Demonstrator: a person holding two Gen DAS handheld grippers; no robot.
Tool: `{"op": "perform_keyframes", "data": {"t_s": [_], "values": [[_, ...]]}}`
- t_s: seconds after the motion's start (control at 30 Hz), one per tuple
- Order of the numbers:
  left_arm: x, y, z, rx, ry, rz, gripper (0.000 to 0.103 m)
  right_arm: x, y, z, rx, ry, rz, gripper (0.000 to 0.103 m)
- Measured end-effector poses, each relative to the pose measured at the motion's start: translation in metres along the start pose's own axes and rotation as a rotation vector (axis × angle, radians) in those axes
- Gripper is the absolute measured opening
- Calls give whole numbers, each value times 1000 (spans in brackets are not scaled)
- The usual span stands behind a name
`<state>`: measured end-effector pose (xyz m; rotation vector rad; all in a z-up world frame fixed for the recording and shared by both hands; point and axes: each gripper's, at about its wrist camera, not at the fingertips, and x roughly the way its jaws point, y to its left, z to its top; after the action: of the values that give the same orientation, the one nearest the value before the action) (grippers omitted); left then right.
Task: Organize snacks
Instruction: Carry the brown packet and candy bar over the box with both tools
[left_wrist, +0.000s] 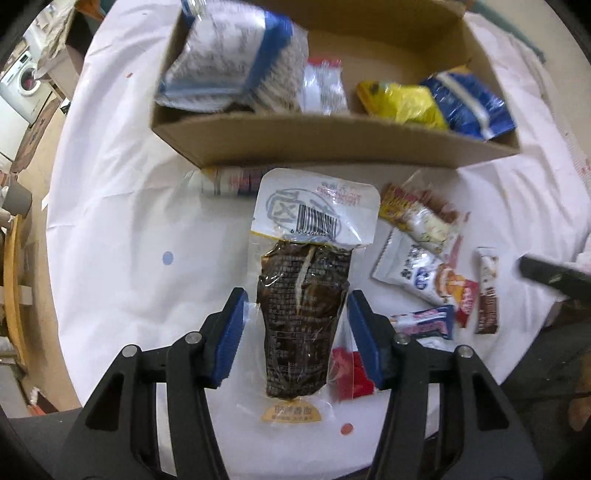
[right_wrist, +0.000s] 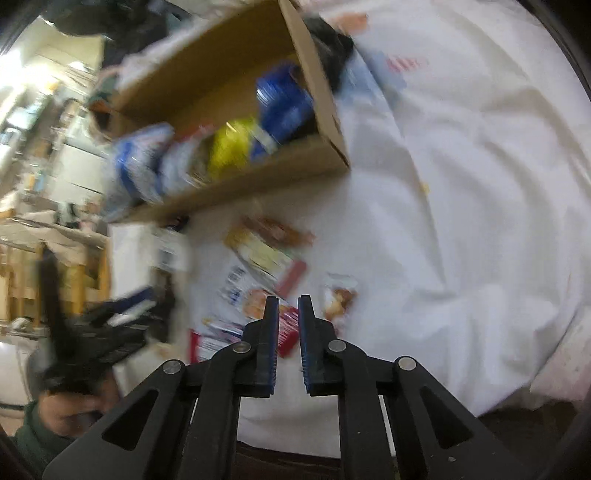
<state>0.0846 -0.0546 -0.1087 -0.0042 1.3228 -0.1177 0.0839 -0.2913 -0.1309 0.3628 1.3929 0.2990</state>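
Left gripper (left_wrist: 295, 325) points steeply down over the table (left_wrist: 122, 206); its fingers (left_wrist: 229, 332) stand apart, flanking a dark vacuum-sealed snack pouch (left_wrist: 306, 295) without pressing it. The pouch hangs near the cardboard box (left_wrist: 332, 142). Right gripper (right_wrist: 288, 332) tilts down over loose snack packets (right_wrist: 266, 254), fingers narrowly parted, empty.

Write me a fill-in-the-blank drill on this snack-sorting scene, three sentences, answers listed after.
1. The dark vacuum-packed snack lies between the pads of the ____ gripper.
2. The yellow packet lies inside the ____ box.
3. The table under the loose snacks is covered by a ____ cloth.

Missing words: left; cardboard; white
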Motion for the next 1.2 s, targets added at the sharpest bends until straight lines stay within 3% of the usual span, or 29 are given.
{"op": "perform_keyframes", "data": {"t_s": [0.23,0.3,0.43,0.5,0.63,0.77,0.97,1.2], "values": [[-2,-2,-14,-13,-47,-20,51,34,-14,2,74,104,-121,32],[-1,-1,-15,-24,-57,-33,51,45,-14,2,61,139,-131,32],[-10,4,-4,-30,-89,-56,51,42,-7,4,8,105,-171,17],[-20,9,-7,-40,-122,-66,51,28,-5,6,14,50,-149,16],[-46,21,-12,-54,-194,-59,51,-11,4,9,8,-112,-22,16],[-69,46,-1,-135,-265,-57,51,-42,23,9,-48,-249,85,16],[-91,76,43,-199,-337,-28,51,-47,47,19,-103,-291,160,16],[-70,68,101,-205,-368,-5,51,-50,51,28,-109,-307,185,16]]}}
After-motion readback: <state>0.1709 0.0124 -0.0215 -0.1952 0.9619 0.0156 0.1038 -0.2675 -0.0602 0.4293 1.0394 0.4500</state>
